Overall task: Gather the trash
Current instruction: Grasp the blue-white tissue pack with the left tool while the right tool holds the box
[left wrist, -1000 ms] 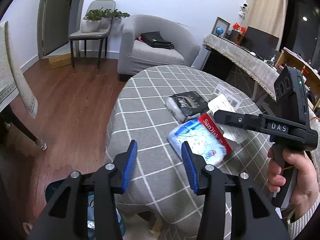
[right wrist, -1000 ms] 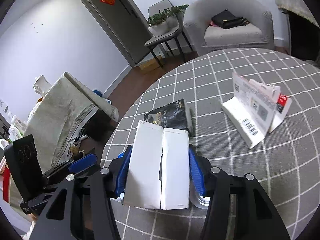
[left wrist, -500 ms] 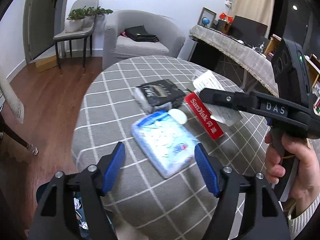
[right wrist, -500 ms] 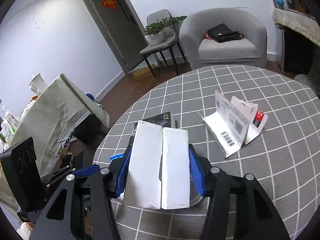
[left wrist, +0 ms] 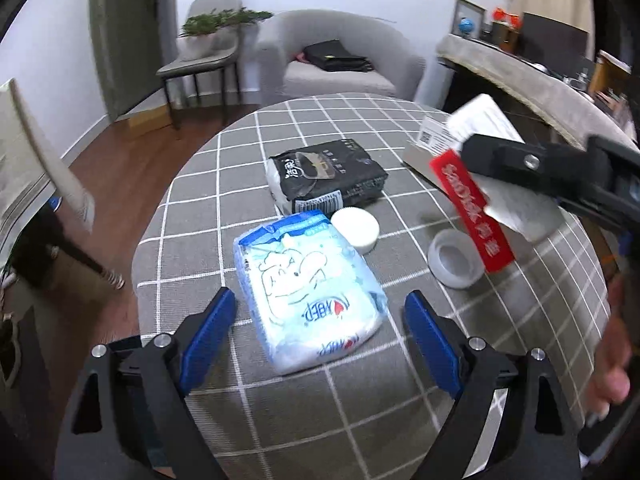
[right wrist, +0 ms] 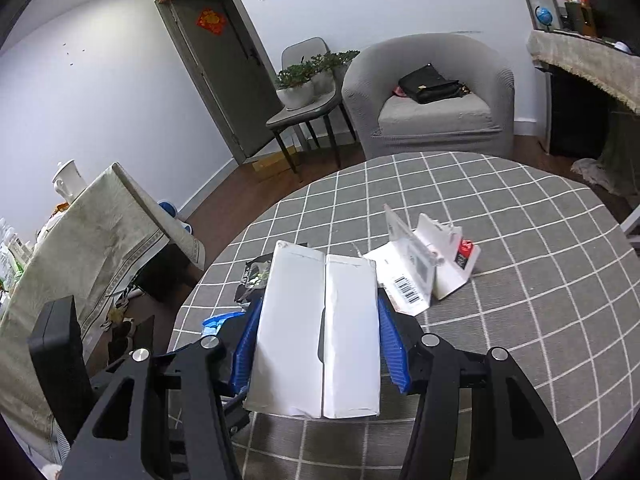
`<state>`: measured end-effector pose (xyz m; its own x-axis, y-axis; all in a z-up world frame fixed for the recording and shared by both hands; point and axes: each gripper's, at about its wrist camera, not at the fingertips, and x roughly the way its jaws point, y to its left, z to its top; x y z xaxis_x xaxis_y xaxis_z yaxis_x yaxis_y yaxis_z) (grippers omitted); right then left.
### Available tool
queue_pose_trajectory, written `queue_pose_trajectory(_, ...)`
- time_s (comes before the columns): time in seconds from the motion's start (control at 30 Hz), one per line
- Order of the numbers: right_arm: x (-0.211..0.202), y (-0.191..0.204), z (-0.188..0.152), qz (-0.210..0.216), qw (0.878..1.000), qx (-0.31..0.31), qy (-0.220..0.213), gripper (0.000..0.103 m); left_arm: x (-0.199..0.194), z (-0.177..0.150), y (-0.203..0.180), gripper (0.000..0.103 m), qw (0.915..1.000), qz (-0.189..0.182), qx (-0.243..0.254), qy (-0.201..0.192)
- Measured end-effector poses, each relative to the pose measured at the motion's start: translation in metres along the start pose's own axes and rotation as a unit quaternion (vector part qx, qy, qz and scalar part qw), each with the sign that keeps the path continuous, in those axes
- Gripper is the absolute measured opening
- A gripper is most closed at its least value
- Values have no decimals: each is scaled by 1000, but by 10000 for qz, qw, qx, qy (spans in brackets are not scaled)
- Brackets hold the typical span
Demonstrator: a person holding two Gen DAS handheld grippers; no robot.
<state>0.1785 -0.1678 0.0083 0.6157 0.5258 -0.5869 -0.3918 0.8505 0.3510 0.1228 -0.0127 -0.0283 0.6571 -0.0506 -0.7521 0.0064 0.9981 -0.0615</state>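
The red card held up at the right of the left wrist view reads, blurred, what looks like "SanDisk", while the black packet and the pale blue tissue pack bear Chinese characters too small to read.

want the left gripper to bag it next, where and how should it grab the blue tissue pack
Grip the blue tissue pack across its narrow width at mid-length, coming down from above: it lies flat, long axis running away from the left gripper, whose open fingers already straddle its near end.
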Motion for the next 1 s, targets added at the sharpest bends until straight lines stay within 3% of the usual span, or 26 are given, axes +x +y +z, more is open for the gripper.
queue_pose_trajectory(0.17,-2,-3,-2,19,10000,19,24,54,6,3,-1,86,9990,447,-53,-24)
queue_pose_trajectory(0.23,-3,-3,-2,21,10000,12,19,54,4,3,1,78,9989,449,-97,-71)
queue_pose_trajectory(0.27,-3,-2,-2,23,10000,16,13,54,3,3,2,68,9990,425,-43,-112)
queue_pose_trajectory(0.43,-5,4,2,73,9999,35,-100,54,-2,1,7,54,9997,186,-21,-174)
queue_pose_trajectory(0.63,1,24,5,146,9997,-143,-148,54,-11,7,30,53,9983,-227,-372,-383)
queue_pose_trajectory(1.0,30,72,5,605,9975,-364,-36,54,-25,9,90,52,9954,-19,-769,-579)
